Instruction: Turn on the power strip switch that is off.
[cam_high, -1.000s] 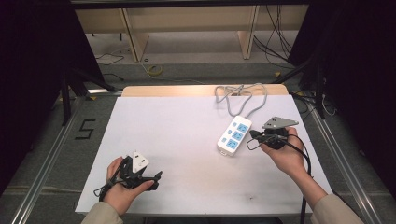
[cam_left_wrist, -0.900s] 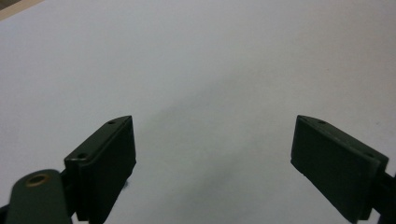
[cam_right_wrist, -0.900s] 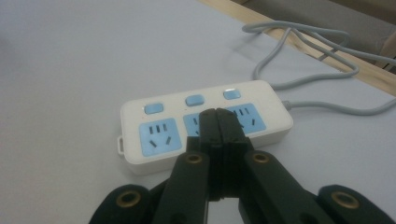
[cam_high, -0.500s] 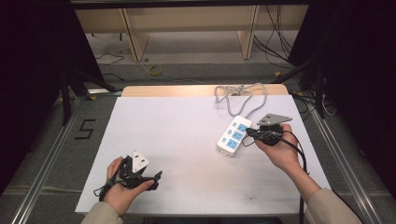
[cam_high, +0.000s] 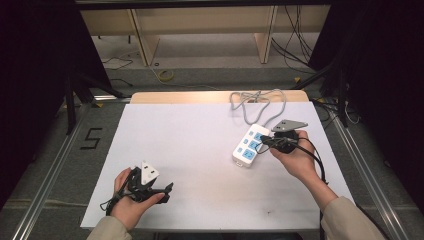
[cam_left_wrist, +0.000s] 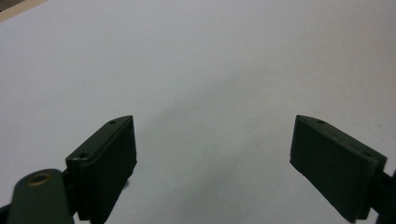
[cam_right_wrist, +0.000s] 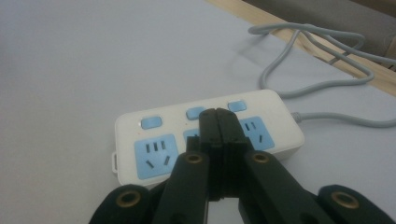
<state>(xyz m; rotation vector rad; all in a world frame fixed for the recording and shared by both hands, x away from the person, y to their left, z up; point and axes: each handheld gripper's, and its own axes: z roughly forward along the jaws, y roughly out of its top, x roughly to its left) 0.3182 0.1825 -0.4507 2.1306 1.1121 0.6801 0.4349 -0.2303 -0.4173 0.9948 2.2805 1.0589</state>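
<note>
A white power strip (cam_high: 249, 145) with blue sockets and blue buttons lies on the white table, right of centre; in the right gripper view the power strip (cam_right_wrist: 154, 140) has three sockets and three buttons. My right gripper (cam_high: 263, 142) is shut with nothing between its jaws, and its tip (cam_right_wrist: 217, 115) hovers over the middle socket, close to the middle button (cam_right_wrist: 195, 112). My left gripper (cam_high: 167, 189) rests near the table's front left, open and empty; its fingers (cam_left_wrist: 109, 158) stand wide apart over bare table.
The strip's grey cable (cam_high: 257, 100) loops toward the table's far edge, where a wooden strip (cam_high: 200, 97) shows. A white sheet (cam_high: 190, 150) covers the table. Metal rails (cam_high: 50, 170) run along both sides.
My right gripper has moved left and slightly forward, from beside the power strip's right edge to over its middle socket. The left gripper has stayed put.
</note>
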